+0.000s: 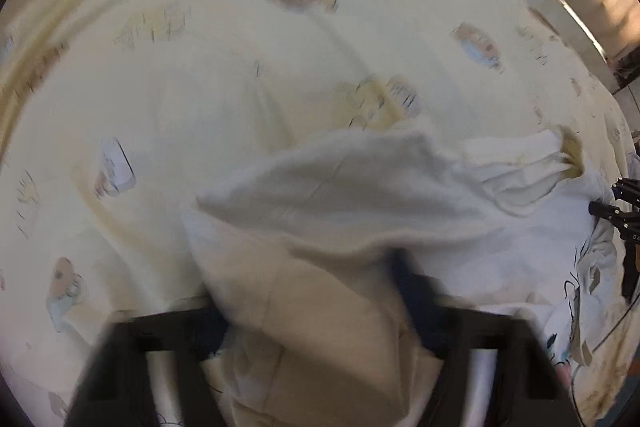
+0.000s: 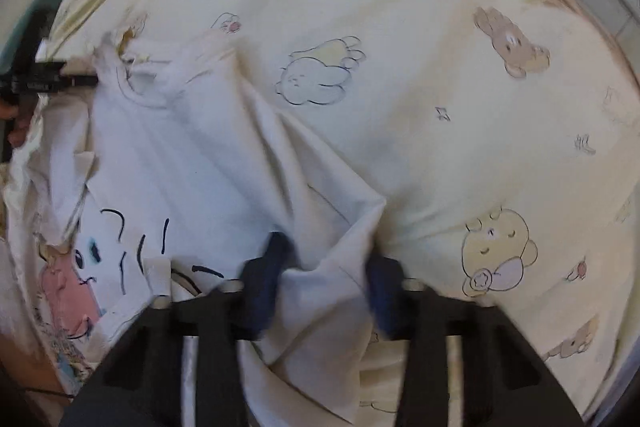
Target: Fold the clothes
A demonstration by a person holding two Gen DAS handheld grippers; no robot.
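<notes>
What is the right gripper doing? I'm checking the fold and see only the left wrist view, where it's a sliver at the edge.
Observer: The right gripper has white shirt fabric bunched up between its blue pads, above the bear-print sheet.
Operator: And where on the shirt is my left gripper?
Observer: The left gripper reaches in from the far left, its tip at the neckline.

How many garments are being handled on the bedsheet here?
1: a white T-shirt lying on the printed bedsheet, held by left gripper and right gripper. Others may be hidden.
</notes>
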